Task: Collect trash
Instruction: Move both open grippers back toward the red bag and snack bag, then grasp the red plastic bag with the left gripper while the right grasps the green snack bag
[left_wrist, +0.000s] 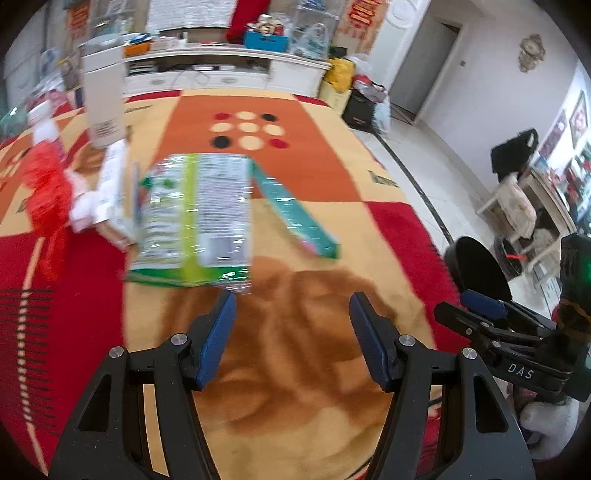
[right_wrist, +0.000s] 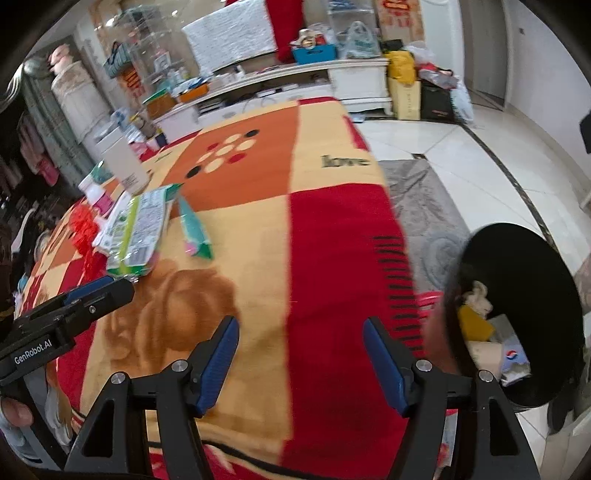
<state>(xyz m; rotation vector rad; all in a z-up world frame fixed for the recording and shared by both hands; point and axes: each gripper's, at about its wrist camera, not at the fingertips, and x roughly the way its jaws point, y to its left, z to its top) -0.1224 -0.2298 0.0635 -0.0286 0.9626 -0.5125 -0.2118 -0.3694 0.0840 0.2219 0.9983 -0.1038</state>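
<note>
Both grippers, left gripper (left_wrist: 291, 332) and right gripper (right_wrist: 299, 354), were spread wide and empty. Just ahead of the left fingertip lay a flattened green carton (left_wrist: 195, 218), film-wrapped and crinkled. Reaching for it seemed next, before carrying it to the black bin (right_wrist: 517, 314) right of the fingers.

Big soft blanket (right_wrist: 258, 229) w/ red, orange & yellow squares, dots and the word "love". Behind it a long white TV cabinet (left_wrist: 221, 72) full of stuff, incl. a blue box (left_wrist: 266, 40). White shiny tile floor (right_wrist: 461, 147) w/ a dark line. Gray rug (right_wrist: 424, 206) beside the blanket. White walls, gray door (left_wrist: 424, 62), wall clock (left_wrist: 532, 51).
</note>
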